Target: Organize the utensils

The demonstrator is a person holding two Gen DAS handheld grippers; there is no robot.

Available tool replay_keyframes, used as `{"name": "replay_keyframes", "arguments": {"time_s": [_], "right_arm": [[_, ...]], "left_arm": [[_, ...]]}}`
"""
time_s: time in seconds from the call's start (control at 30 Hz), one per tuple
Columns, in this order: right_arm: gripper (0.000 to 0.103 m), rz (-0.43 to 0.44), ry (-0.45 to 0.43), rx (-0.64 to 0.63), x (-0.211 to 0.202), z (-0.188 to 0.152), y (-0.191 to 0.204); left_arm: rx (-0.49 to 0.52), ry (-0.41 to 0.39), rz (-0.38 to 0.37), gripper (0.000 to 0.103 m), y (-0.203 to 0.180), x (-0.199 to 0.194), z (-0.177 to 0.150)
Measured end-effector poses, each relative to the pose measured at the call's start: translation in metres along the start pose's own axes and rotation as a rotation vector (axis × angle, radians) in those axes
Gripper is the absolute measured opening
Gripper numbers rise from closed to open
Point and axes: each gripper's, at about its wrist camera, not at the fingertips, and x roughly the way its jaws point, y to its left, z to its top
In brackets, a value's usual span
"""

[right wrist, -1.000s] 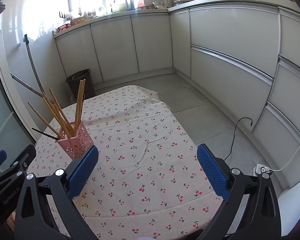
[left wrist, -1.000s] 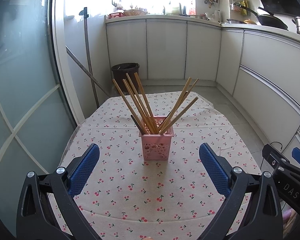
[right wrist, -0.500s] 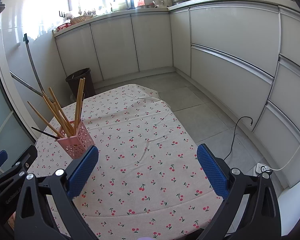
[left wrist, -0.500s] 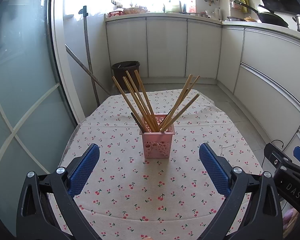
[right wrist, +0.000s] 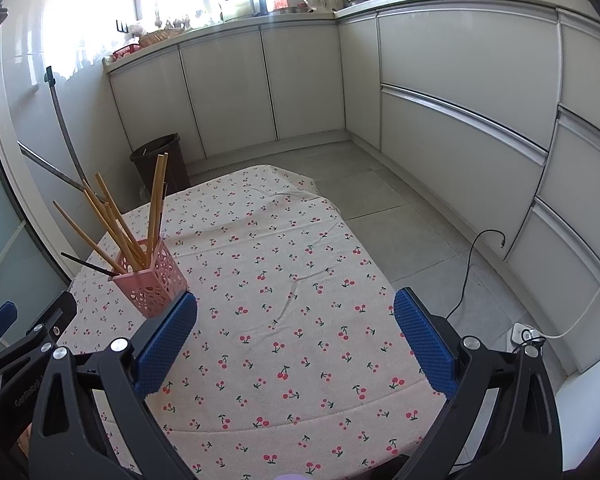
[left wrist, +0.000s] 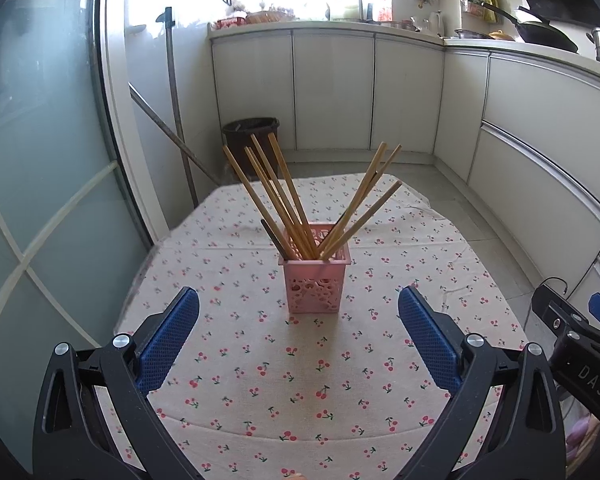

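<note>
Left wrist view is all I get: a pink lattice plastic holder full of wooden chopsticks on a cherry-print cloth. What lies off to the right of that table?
Observer: The right wrist view shows bare grey floor tiles there, with a thin black cable lying loose across them.
Operator: Where does the cable go?
Observer: Down to a white socket block on the floor, where a white cord also plugs in.
Operator: And is the right gripper holding anything?
Observer: No. The right gripper is open and empty above the cherry-print cloth, with the pink lattice plastic holder just beyond its left finger.
</note>
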Motion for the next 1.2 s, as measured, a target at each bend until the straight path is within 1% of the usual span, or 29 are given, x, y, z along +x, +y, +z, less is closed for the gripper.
{"name": "replay_keyframes", "arguments": {"time_s": [0.1,0.2,0.3,0.37,0.53,0.57,0.67,0.73,0.8,0.87,0.97,1.03,1.1,1.2], "right_arm": [[0.096,0.005,0.011,0.011,0.001,0.000,-0.003],[0.096,0.009,0.023,0.022,0.003,0.001,-0.006],[0.096,0.015,0.048,0.025,0.006,0.000,-0.006],[0.096,0.017,0.061,0.027,0.008,0.000,-0.008],[0.096,0.026,0.085,0.033,0.012,-0.001,-0.008],[0.096,0.028,0.089,0.037,0.013,-0.001,-0.009],[0.096,0.030,0.098,0.040,0.014,-0.002,-0.009],[0.096,0.030,0.100,0.037,0.015,-0.002,-0.009],[0.096,0.031,0.101,0.034,0.015,-0.002,-0.009],[0.096,0.031,0.103,0.031,0.016,-0.002,-0.008],[0.096,0.029,0.105,0.030,0.017,-0.002,-0.008],[0.096,0.028,0.104,0.029,0.017,-0.002,-0.007],[0.096,0.028,0.105,0.026,0.017,-0.002,-0.007],[0.096,0.023,0.100,0.019,0.016,-0.003,-0.005]], "left_arm": [[-0.046,0.047,-0.042,0.096,0.007,0.011,-0.002],[-0.051,0.092,-0.045,0.096,0.008,0.022,-0.003],[-0.099,0.146,-0.087,0.096,0.012,0.034,-0.005],[-0.092,0.150,-0.067,0.096,0.011,0.036,-0.006],[-0.070,0.108,-0.059,0.096,0.007,0.031,-0.005],[-0.066,0.117,-0.052,0.096,0.006,0.032,-0.005],[-0.050,0.181,-0.052,0.096,0.003,0.039,-0.005],[-0.038,0.204,-0.028,0.096,0.001,0.041,-0.005],[-0.027,0.179,-0.030,0.096,0.001,0.038,-0.006],[-0.055,0.156,-0.041,0.096,0.004,0.035,-0.007],[-0.087,0.149,-0.066,0.095,0.010,0.034,-0.005],[-0.085,0.128,-0.066,0.093,0.010,0.030,-0.004],[-0.080,0.104,-0.059,0.094,0.008,0.026,-0.003],[-0.070,0.102,-0.073,0.096,0.006,0.022,0.001]]}}
